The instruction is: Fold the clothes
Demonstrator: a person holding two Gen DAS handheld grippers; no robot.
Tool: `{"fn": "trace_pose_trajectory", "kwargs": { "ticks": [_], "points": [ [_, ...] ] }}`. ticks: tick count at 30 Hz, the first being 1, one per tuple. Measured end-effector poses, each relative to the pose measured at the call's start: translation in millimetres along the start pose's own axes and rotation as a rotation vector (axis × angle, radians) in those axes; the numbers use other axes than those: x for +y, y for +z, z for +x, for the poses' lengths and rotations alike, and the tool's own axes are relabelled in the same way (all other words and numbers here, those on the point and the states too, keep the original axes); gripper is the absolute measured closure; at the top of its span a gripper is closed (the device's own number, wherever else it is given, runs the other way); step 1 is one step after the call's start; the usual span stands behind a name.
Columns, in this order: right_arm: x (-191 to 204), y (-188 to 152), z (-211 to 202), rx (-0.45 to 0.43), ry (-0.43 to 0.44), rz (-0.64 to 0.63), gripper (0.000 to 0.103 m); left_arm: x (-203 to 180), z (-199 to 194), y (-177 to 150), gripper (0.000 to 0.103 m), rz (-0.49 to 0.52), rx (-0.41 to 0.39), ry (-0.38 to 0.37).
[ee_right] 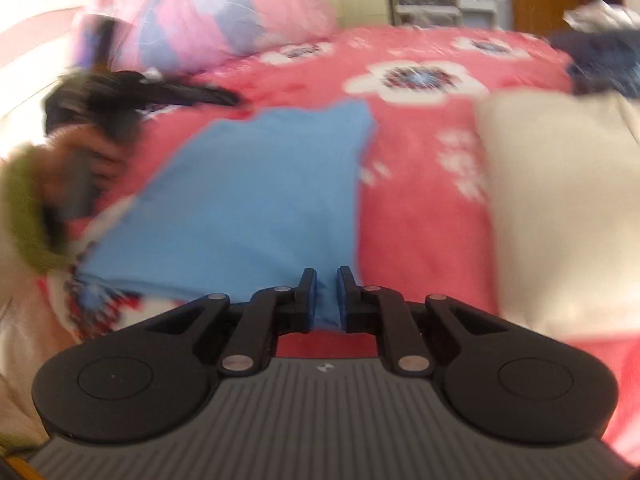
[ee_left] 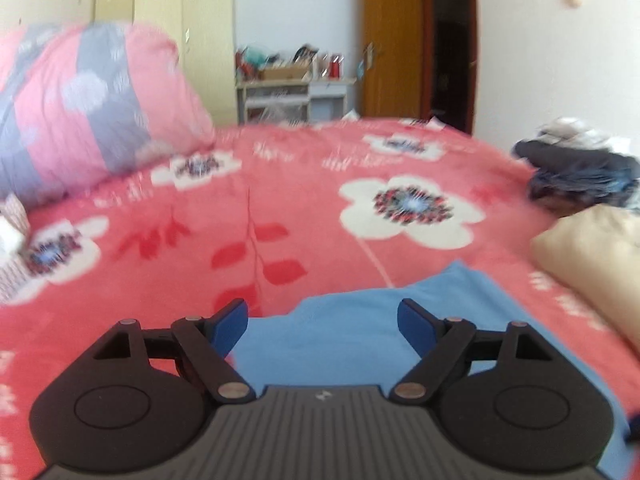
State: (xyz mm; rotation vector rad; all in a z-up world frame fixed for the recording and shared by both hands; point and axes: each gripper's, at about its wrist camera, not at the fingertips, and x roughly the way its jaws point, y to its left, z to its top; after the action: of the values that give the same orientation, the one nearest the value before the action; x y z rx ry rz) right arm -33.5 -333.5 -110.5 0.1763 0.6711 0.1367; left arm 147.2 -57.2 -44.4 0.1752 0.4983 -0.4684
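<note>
A light blue garment [ee_right: 260, 184] lies spread on the red flowered bedcover [ee_right: 420, 208]. My right gripper [ee_right: 327, 280] is shut on its near edge, and a fold of blue cloth is pinched between the blue pads. In the left wrist view my left gripper [ee_left: 324, 312] stands wide open above the blue garment [ee_left: 340, 352], with nothing between its fingers. The right wrist view shows the left gripper [ee_right: 216, 98] as a dark blur at the left, over the garment's far left corner. A hand [ee_right: 80, 160] in a green sleeve holds it.
A beige folded cloth [ee_right: 560, 200] lies right of the garment. Behind it is a pile of dark clothes [ee_left: 580, 176]. A pink and grey quilt [ee_left: 88, 108] is bunched at the back left. Past the bed stand a cluttered shelf [ee_left: 292, 92], a wardrobe and a wooden door [ee_left: 392, 40].
</note>
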Motion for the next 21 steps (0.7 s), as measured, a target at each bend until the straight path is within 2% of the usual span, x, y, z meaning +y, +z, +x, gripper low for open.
{"fn": "trace_pose_trajectory", "kwargs": {
  "ticks": [1, 5, 7, 9, 11, 12, 15, 18, 21],
  "points": [
    [-4, -2, -8, -0.012, 0.003, 0.027, 0.089, 1, -17, -4, 0.018, 0.023, -0.009, -0.002],
    [1, 1, -28, -0.063, -0.049, -0.012, 0.087, -9, -67, -33, 0.018, 0.099, -0.008, -0.023],
    [3, 6, -28, -0.110, -0.011, -0.005, 0.087, -21, -76, -54, 0.018, 0.131, 0.026, -0.022],
    [10, 8, -19, -0.139, 0.027, -0.007, 0.087, -35, -78, -77, 0.018, 0.169, 0.084, 0.014],
    [21, 4, -13, -0.127, 0.030, -0.043, 0.087, -47, -74, -99, 0.020, 0.201, 0.155, 0.079],
    [27, 1, -7, -0.108, 0.016, -0.068, 0.087, -51, -76, -109, 0.020, 0.201, 0.160, 0.105],
    [38, -10, 6, -0.044, -0.038, -0.129, 0.087, -44, -94, -125, 0.020, 0.117, 0.129, 0.111],
    [35, -20, -2, -0.050, -0.029, -0.101, 0.087, -29, -109, -137, 0.020, 0.003, 0.137, 0.075],
    [32, -24, -8, -0.035, -0.029, -0.081, 0.087, -17, -124, -142, 0.020, -0.046, 0.151, 0.041]
  ]
}}
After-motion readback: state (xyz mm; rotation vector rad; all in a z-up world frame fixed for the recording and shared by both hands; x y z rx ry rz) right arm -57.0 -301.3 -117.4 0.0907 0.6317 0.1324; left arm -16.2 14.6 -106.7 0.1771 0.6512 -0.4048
